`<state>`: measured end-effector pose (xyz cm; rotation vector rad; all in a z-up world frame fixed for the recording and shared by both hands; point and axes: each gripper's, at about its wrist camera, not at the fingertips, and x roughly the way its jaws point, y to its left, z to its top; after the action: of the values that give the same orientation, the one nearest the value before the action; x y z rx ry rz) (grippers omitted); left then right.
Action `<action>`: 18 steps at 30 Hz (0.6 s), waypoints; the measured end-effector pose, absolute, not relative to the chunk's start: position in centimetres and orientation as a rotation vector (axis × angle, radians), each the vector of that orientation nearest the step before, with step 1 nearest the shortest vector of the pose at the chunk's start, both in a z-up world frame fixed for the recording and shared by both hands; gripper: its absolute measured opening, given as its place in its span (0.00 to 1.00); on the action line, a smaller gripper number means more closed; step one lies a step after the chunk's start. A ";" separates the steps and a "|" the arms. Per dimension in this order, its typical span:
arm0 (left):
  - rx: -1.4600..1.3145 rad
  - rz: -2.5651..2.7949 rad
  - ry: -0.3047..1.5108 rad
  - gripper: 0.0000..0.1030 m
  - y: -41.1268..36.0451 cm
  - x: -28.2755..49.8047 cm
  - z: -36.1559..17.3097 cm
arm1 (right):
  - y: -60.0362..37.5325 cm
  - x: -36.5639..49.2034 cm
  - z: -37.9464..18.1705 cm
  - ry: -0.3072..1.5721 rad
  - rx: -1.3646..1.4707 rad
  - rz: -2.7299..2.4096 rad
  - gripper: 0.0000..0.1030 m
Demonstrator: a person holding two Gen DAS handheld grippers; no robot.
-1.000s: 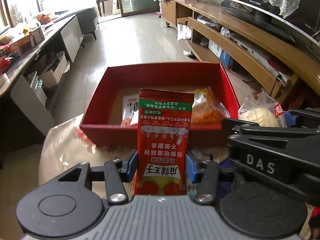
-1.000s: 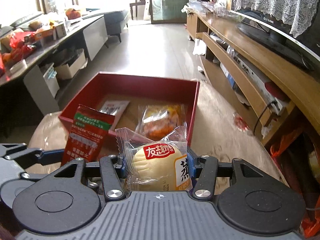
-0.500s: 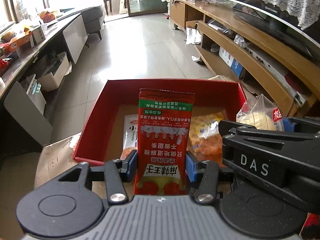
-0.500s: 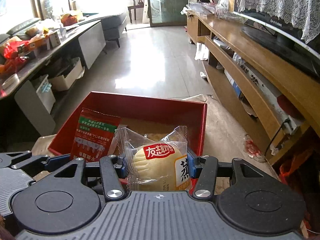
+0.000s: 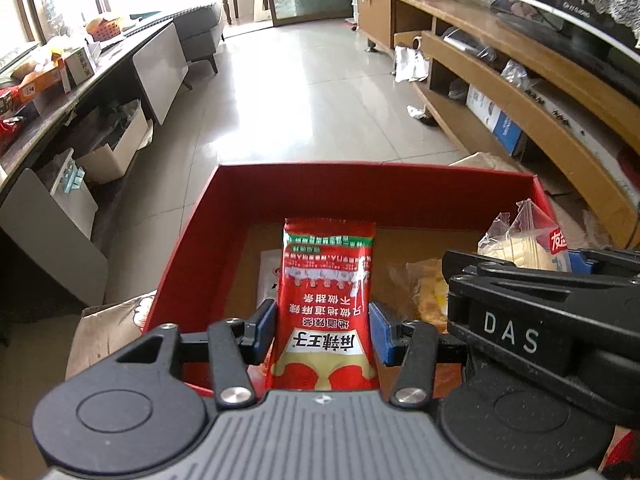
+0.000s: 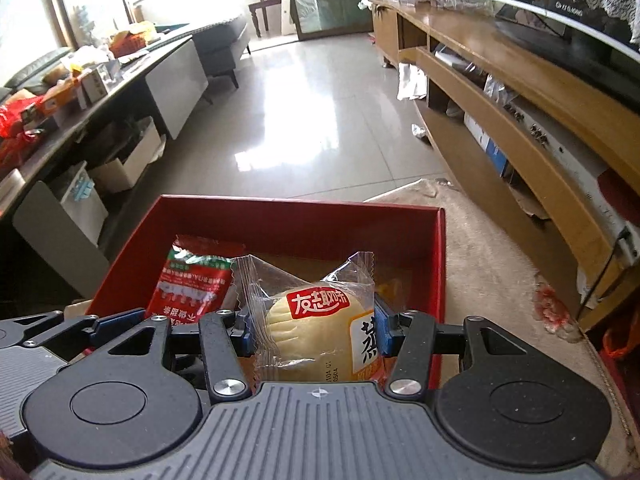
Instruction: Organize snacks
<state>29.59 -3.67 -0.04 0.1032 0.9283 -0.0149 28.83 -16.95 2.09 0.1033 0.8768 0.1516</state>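
My left gripper [image 5: 323, 330] is shut on a red snack packet [image 5: 326, 304] and holds it upright over the red box [image 5: 376, 184]. My right gripper [image 6: 314, 328] is shut on a wrapped steamed bun [image 6: 316, 332] and holds it over the same red box [image 6: 296, 212], just right of the left gripper. The packet also shows in the right wrist view [image 6: 192, 284], and the bun in the left wrist view [image 5: 520, 240]. Inside the box lie an orange snack bag [image 5: 424, 288] and a white packet [image 5: 270, 276].
The box sits on a cloth-covered table [image 6: 500, 248]. A wooden TV cabinet [image 5: 520, 92] runs along the right. A long counter with clutter [image 5: 60, 92] runs along the left. Tiled floor [image 5: 304, 92] lies beyond the box.
Both grippers have moved forward and up with their snacks, from in front of the box's near wall to over its inside.
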 end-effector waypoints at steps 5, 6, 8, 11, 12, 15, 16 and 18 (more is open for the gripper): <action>0.114 -0.001 0.945 0.38 -3.4 30.4 -1.0 | -16.6 29.4 1.4 0.881 0.094 0.162 0.58; 0.118 0.003 0.950 0.38 -3.4 30.5 -1.2 | -16.5 29.4 1.3 0.883 0.094 0.164 0.58; 0.121 0.008 0.962 0.39 -3.4 30.6 -1.6 | -16.5 29.7 1.0 0.889 0.090 0.167 0.58; 0.132 0.019 0.969 0.39 -3.2 30.6 -2.0 | -15.9 29.8 0.7 0.898 0.069 0.173 0.60; 0.135 0.023 0.968 0.39 -3.1 30.5 -2.0 | -15.9 29.9 0.6 0.900 0.064 0.174 0.61; 0.160 0.027 0.964 0.42 -3.1 30.4 -2.0 | -15.7 30.1 0.5 0.917 0.069 0.185 0.68; 0.168 0.031 0.966 0.48 -3.0 30.3 -2.0 | -15.6 30.1 0.4 0.918 0.068 0.187 0.69; 0.164 0.037 0.985 0.53 -2.6 30.2 -2.1 | -15.3 30.0 0.4 0.918 0.047 0.182 0.73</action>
<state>30.18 -2.64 -2.09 0.1643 0.9846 0.0365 30.04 -15.33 0.39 0.0466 0.9182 0.1818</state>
